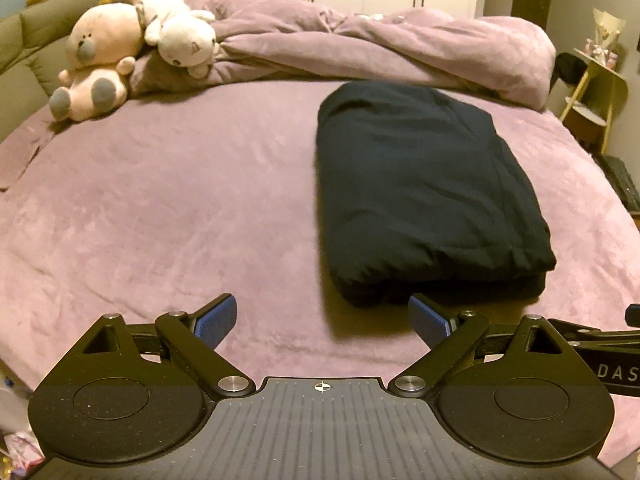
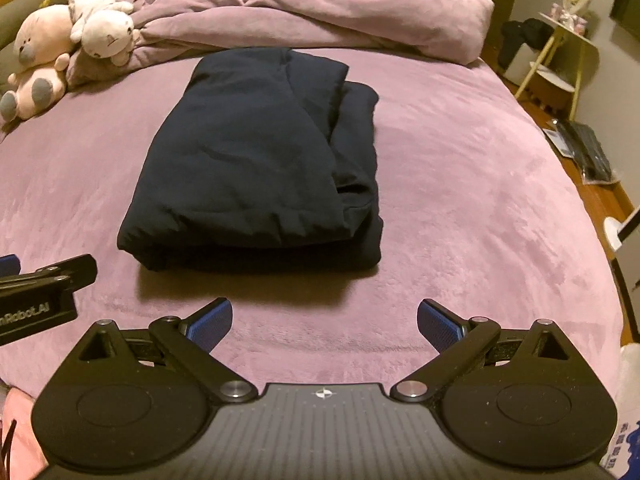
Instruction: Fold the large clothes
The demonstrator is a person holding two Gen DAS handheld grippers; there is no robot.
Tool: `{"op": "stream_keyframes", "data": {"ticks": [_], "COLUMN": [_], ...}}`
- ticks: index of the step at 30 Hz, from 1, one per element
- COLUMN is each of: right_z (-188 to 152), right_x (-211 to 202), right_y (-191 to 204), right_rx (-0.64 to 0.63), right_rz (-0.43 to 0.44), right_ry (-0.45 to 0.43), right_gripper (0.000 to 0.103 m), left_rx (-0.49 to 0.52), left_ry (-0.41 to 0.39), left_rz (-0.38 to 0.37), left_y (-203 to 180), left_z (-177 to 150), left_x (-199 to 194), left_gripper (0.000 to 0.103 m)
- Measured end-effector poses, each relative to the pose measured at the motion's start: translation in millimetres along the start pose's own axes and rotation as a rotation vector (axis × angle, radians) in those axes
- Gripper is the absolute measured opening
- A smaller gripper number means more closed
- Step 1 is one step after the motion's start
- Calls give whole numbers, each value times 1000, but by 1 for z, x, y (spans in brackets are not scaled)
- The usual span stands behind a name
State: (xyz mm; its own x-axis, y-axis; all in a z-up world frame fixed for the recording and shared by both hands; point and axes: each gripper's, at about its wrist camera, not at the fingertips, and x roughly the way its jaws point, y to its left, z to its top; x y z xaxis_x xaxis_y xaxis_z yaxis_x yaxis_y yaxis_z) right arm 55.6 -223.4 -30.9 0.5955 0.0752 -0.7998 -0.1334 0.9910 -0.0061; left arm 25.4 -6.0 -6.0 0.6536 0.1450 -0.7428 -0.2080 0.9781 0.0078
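A dark navy, padded-looking garment [image 2: 256, 160] lies folded into a thick, roughly rectangular bundle on the mauve plush bedspread [image 2: 460, 184], straight ahead of the right gripper [image 2: 324, 322] and ahead and to the right of the left gripper [image 1: 322, 320]. Its top layer is smooth with a few shallow creases and a seam line running lengthwise; along its right side a lower layer sticks out from under the upper one, and a soft tuck opens near the front right corner. The near edge shows stacked layers, rounded and puffy, casting a shadow on the bedspread toward the grippers. Both grippers hover above the bed with their blue-padded fingers spread wide and nothing between them; neither touches the garment. In the right wrist view the left gripper's black body appears at the left edge, close beside the right one. Beyond the garment a crumpled mauve duvet [image 2: 320, 12] is heaped across the far end of the bed, and to the far left a pink plush bear [image 1: 98, 60] and a white plush toy [image 1: 176, 24] lean together.
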Motion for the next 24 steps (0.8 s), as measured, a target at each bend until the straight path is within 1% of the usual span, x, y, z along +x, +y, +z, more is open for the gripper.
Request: {"op": "stream_keyframes", "data": {"ticks": [10, 24], "right_z": [1, 5], "right_x": [-7, -11], "right_y": [1, 3], "right_rx": [15, 10], "right_rz": [-22, -21], "right_ry": [-12, -25], "right_gripper": [99, 99], "left_rx": [5, 2], "left_ry": [-14, -14], "left_rz": [10, 10], "left_y": [-1, -1], "left_z": [2, 4], "left_x": [-6, -8], "left_gripper": [96, 96]}}
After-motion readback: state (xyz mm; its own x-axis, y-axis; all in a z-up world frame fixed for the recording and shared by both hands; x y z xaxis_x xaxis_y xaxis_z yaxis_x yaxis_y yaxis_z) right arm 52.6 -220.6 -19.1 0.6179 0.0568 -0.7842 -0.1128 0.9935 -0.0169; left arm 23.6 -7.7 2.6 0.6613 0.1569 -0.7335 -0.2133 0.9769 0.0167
